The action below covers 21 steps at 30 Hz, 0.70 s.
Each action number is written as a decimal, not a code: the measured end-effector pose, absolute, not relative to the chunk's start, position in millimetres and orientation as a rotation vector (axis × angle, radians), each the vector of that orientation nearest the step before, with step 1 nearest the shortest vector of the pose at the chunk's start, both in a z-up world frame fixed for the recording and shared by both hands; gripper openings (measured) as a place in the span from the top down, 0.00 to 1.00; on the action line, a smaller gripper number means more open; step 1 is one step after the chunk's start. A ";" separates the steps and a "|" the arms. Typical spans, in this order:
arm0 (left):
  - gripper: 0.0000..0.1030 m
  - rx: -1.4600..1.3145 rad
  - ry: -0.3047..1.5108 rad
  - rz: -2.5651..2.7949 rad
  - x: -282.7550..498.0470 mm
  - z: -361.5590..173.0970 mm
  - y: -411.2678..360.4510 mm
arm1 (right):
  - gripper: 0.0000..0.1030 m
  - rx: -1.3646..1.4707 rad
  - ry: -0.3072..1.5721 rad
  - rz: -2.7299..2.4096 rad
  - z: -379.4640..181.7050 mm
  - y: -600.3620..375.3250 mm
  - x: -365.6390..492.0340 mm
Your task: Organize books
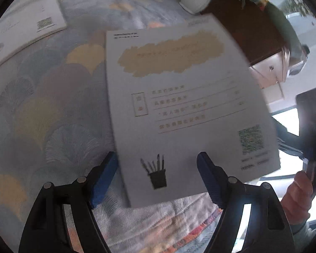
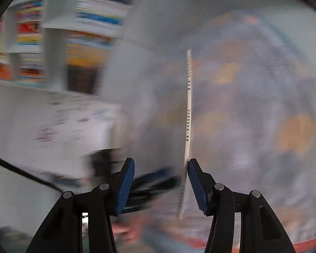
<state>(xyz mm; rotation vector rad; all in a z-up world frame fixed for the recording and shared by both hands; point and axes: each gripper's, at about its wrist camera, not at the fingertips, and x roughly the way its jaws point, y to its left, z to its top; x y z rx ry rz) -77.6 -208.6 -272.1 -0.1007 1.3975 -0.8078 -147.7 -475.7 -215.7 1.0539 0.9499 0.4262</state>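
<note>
1. Fan-patterned cloth (image 1: 52, 109) covered the surface; second booklet (image 1: 29, 21) lay far beyond the white booklet (image 1: 185, 109).
2. Left gripper (image 1: 158, 177) gaped, white booklet between pads, unclamped.
3. Right gripper (image 2: 161, 184) gaped; booklet's spine (image 2: 188, 105) touched its right pad.

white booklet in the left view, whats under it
The booklet is lifted above the leaf-patterned cloth, which shows around it. Whatever lies directly beneath is covered. Another booklet lies apart on the cloth.
</note>
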 end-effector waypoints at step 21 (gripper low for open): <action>0.30 -0.170 1.257 -0.534 -14.8 -220.6 -14.8 | 0.42 0.583 1.239 0.272 -223.9 -287.0 -71.1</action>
